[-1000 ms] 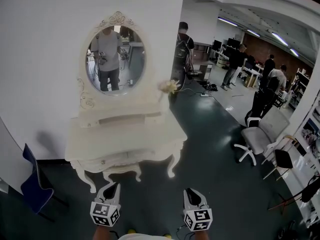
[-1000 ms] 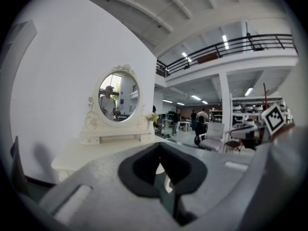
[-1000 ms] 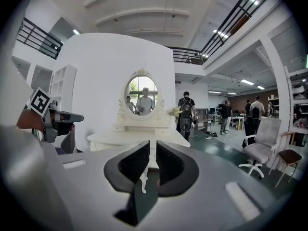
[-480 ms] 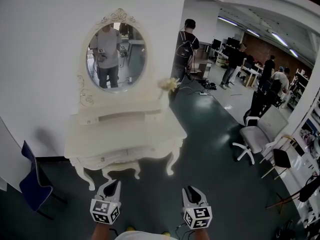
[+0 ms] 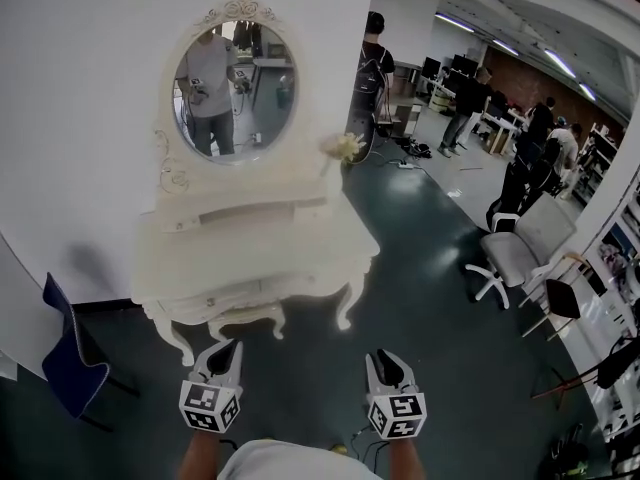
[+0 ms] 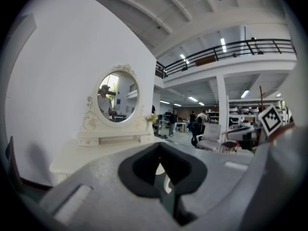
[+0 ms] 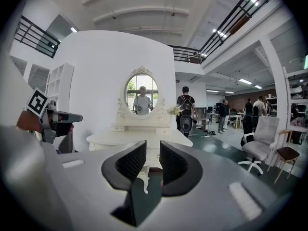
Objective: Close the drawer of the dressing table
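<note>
The dressing table (image 5: 255, 253) stands ahead of you, well clear of both claws. Its drawer (image 5: 228, 305) front is too pale to read. Your left claw (image 6: 159, 147) has its tips touching and holds nothing; your right claw (image 7: 152, 150) is slightly parted and empty.

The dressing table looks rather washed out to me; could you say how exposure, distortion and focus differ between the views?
Head view: the dressing table top is overexposed, its detail bleached. Left gripper view: strong fisheye with black corners; the near left hand-held gripper is soft. Right gripper view: same fisheye, table better exposed, mirror fairly sharp.
</note>
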A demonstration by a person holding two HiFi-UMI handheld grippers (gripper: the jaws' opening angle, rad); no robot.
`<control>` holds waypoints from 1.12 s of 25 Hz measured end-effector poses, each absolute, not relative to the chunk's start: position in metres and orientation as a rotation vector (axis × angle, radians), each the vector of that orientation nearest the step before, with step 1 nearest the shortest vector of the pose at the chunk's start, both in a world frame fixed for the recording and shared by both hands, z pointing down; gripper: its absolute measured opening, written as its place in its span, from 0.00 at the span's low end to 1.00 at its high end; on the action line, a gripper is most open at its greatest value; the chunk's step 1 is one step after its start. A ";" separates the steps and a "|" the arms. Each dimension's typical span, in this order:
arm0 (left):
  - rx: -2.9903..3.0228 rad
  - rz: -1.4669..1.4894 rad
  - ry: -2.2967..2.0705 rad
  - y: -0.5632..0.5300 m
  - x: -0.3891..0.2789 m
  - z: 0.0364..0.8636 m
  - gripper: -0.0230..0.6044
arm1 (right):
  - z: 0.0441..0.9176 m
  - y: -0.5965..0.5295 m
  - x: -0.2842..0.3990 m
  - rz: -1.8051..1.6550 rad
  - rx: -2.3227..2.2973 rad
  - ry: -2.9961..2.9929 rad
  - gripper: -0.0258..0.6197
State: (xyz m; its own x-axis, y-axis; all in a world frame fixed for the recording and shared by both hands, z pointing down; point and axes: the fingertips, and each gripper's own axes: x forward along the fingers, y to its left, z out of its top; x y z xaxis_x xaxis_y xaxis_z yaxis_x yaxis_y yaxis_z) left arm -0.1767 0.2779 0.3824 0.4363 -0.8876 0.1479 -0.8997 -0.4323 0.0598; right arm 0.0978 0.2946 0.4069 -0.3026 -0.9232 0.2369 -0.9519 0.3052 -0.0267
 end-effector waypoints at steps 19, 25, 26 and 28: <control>2.582 0.171 -1.472 0.227 -0.203 0.415 0.03 | 0.424 0.252 0.063 0.233 1.836 -2.356 0.15; 2.578 0.174 -1.461 0.178 -0.182 0.419 0.03 | 0.433 0.201 0.080 0.244 1.833 -2.363 0.15; 2.579 0.179 -1.461 0.168 -0.177 0.419 0.03 | 0.434 0.191 0.084 0.250 1.834 -2.363 0.15; 2.574 0.192 -1.463 0.148 -0.169 0.421 0.03 | 0.439 0.173 0.092 0.265 1.829 -2.363 0.15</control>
